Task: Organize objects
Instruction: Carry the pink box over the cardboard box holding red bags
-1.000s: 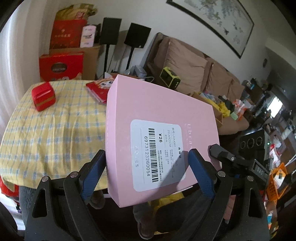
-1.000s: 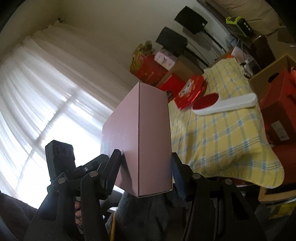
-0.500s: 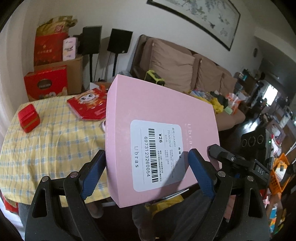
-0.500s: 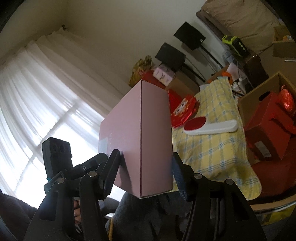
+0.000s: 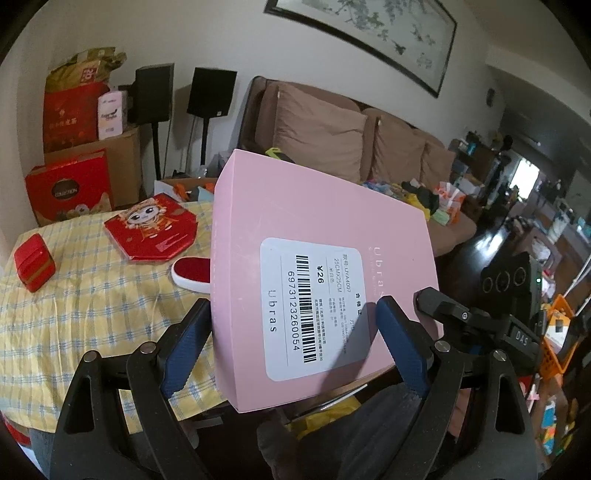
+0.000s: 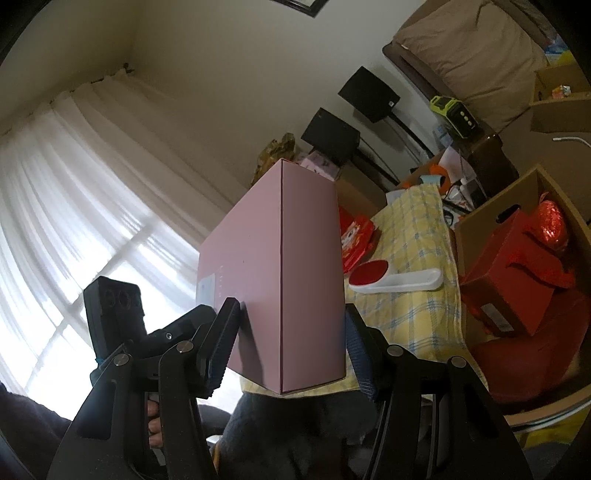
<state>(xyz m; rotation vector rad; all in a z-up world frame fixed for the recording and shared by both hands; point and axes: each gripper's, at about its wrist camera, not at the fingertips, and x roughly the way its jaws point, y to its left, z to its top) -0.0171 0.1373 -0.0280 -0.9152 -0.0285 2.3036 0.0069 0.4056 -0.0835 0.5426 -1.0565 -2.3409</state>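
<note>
The box fills centre frame; left of it the worktop carries a brush.

Backlit window glare, dim foreground, fisheye-curved edges, sharp focus

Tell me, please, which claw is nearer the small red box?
Probably left. The left claw holds the pink box beside the table with the small red box; the right claw grips the far side.

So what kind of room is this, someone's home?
Most likely a lived-in living room: a brown sofa with big cushions under a framed painting, a table with a yellow checked cloth, and white curtains over a bright window.
</note>
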